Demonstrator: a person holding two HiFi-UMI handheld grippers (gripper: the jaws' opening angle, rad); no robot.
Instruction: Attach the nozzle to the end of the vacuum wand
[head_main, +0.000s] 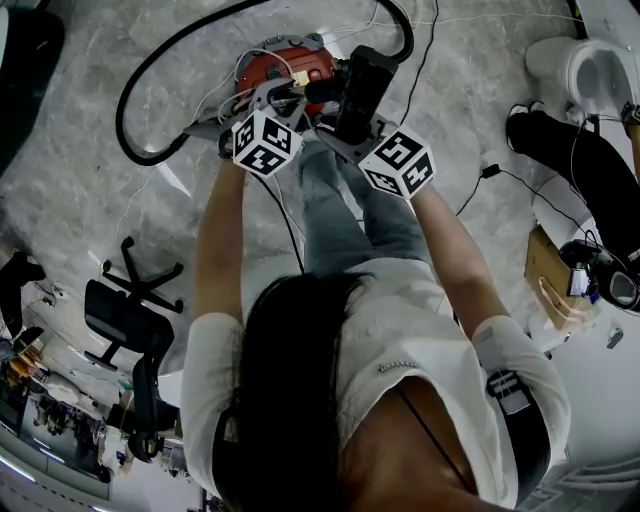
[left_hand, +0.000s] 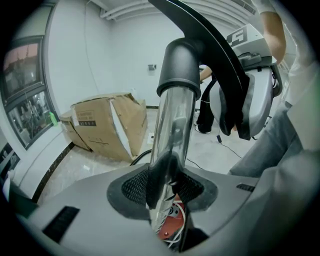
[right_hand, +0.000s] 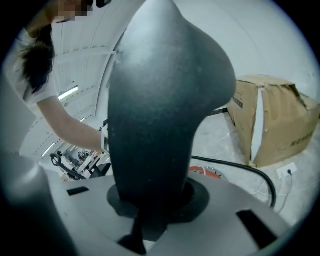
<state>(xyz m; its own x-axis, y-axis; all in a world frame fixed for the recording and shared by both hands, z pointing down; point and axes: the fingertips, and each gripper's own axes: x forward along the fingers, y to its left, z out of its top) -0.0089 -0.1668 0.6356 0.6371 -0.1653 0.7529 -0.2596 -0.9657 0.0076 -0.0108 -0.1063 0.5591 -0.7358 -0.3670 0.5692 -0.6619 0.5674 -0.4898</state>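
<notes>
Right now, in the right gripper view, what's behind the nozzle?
Cardboard box, black hose, a sliver of red vacuum. The nozzle itself hides everything straight behind it.

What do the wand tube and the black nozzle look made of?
The wand tube is probably polished metal: its surface shows bright, mirror-like reflections. The nozzle is probably moulded plastic, matte black: it shows only a soft, dull sheen.
</notes>
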